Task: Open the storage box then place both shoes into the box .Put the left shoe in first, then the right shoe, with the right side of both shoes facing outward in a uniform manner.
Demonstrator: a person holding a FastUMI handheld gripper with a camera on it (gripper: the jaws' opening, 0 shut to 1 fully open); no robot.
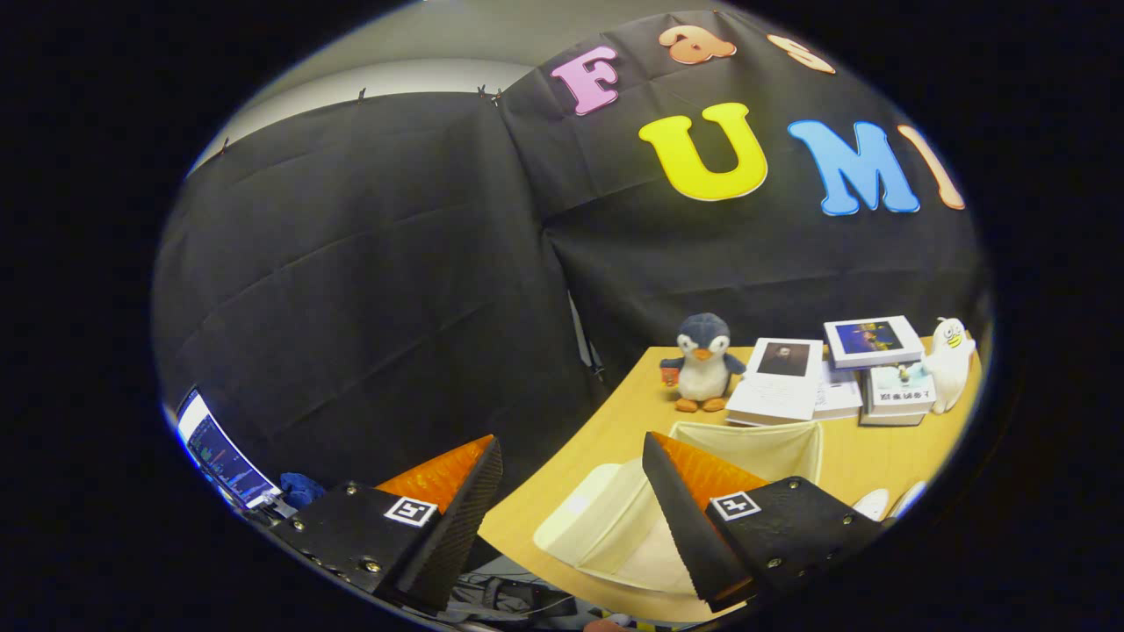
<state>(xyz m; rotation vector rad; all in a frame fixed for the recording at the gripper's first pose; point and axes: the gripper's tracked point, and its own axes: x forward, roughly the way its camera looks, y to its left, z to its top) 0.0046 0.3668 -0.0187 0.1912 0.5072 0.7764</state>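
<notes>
1. The hand-held gripper (pixel 571 470) hangs above the near corner of the worktop (pixel 615 421) with its two fingers spread wide apart and nothing between them.
2. The storage box (pixel 694 491), cream-coloured fabric, sits on the worktop just ahead of and partly beneath the right finger; its lid flap lies folded out towards the worktop's near edge, so the box stands open.
3. The left finger hangs out past the worktop's edge, in front of the black cloth wall.
4. Two white rounded shapes (pixel 887 502), possibly the shoes, peek out beside the right finger; too little shows to tell.
5. Beyond the box stand a plush penguin (pixel 702 362), a stack of books (pixel 830 373) and a white plush toy (pixel 951 360).
6. A lit monitor (pixel 219 452) shows far off beside the left finger.
</notes>
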